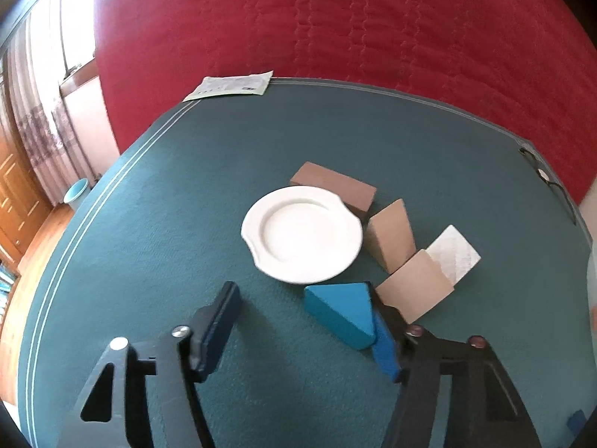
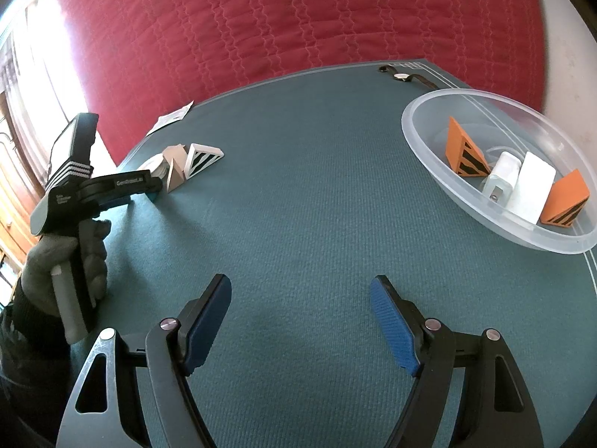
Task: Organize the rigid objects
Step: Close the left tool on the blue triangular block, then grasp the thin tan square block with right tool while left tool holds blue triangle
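In the left wrist view my left gripper (image 1: 304, 310) is open, low over the green table. A blue wedge block (image 1: 341, 311) lies between its fingers, against the right finger (image 1: 384, 351), not clamped. Beyond it stand a white plate (image 1: 302, 233), tan wedge blocks (image 1: 390, 237) (image 1: 414, 293), a tan block (image 1: 335, 186) behind the plate and a white wedge (image 1: 453, 254). In the right wrist view my right gripper (image 2: 300, 321) is open and empty over bare cloth. A clear plastic bowl (image 2: 429, 142) at the right holds two orange striped wedges (image 2: 464, 153) (image 2: 565, 199) and white chargers (image 2: 522, 186).
A paper leaflet (image 1: 231, 86) lies at the table's far edge. A wristwatch (image 2: 405, 76) lies at the far right edge. A red quilted bed (image 1: 335, 18) runs behind the table. The gloved hand holding the left gripper (image 2: 80, 201) shows at the left of the right wrist view.
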The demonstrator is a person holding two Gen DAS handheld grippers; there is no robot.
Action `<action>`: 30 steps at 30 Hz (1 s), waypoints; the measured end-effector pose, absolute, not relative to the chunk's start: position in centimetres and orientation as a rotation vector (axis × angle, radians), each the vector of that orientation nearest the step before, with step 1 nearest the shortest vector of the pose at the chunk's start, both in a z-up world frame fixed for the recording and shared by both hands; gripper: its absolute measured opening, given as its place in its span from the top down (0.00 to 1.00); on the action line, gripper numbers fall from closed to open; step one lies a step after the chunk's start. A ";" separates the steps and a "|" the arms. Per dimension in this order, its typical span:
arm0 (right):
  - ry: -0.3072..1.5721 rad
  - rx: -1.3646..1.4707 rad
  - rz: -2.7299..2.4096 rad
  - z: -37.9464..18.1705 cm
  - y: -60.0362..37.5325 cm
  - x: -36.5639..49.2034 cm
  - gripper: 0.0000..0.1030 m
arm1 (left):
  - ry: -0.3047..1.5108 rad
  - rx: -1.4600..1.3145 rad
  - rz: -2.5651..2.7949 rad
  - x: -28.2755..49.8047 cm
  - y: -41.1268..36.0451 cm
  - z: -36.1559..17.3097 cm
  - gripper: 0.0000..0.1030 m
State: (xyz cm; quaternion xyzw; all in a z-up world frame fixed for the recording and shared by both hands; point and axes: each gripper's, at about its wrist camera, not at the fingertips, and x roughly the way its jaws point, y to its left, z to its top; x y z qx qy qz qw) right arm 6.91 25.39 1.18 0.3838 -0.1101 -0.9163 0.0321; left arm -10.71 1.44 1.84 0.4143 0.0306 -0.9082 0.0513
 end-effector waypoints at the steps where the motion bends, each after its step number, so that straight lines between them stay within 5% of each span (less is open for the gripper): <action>1: -0.337 1.181 -2.821 1.2 25.3 6.9 0.24 | 0.090 1.260 -2.773 -10.7 1.5 1.9 0.46; 6: -0.329 1.177 -2.823 1.2 25.2 6.8 0.24 | 0.087 1.255 -2.816 -10.5 1.6 1.9 0.72; 30: -0.461 1.201 -2.733 2.1 24.5 3.7 0.24 | 0.003 1.232 -2.877 -5.8 -1.0 2.4 0.72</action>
